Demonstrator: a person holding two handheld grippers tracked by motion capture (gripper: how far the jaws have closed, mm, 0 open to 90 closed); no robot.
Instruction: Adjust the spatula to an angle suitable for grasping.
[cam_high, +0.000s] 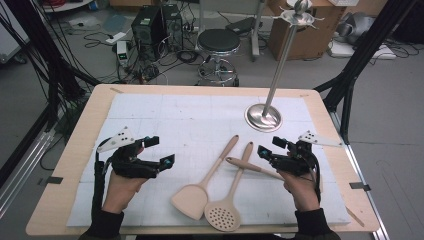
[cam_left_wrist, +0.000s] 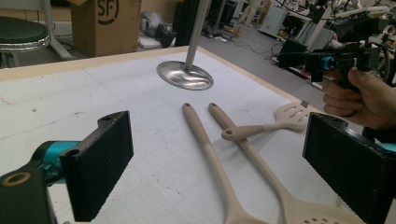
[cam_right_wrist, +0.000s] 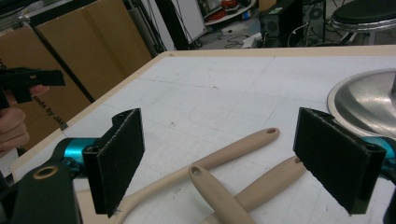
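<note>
Both the left gripper (cam_high: 159, 150) and right gripper (cam_high: 270, 146) were held open, empty, flanking three beige utensils (cam_high: 220, 185).

Steel stand (cam_high: 263, 118), black stool (cam_high: 218, 41), cardboard box (cam_left_wrist: 103, 23)

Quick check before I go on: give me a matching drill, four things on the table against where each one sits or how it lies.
Things:
1. turner
2. skimmer
3. slotted spatula
4. stand

Places or states:
A. handle lies across the skimmer's handle
B. upright, at the far right of the mat
C. solid blade, leftmost of the three utensils
D. round head full of small holes, at the near edge

Pairs: 1-C, 2-D, 3-A, 4-B
</note>
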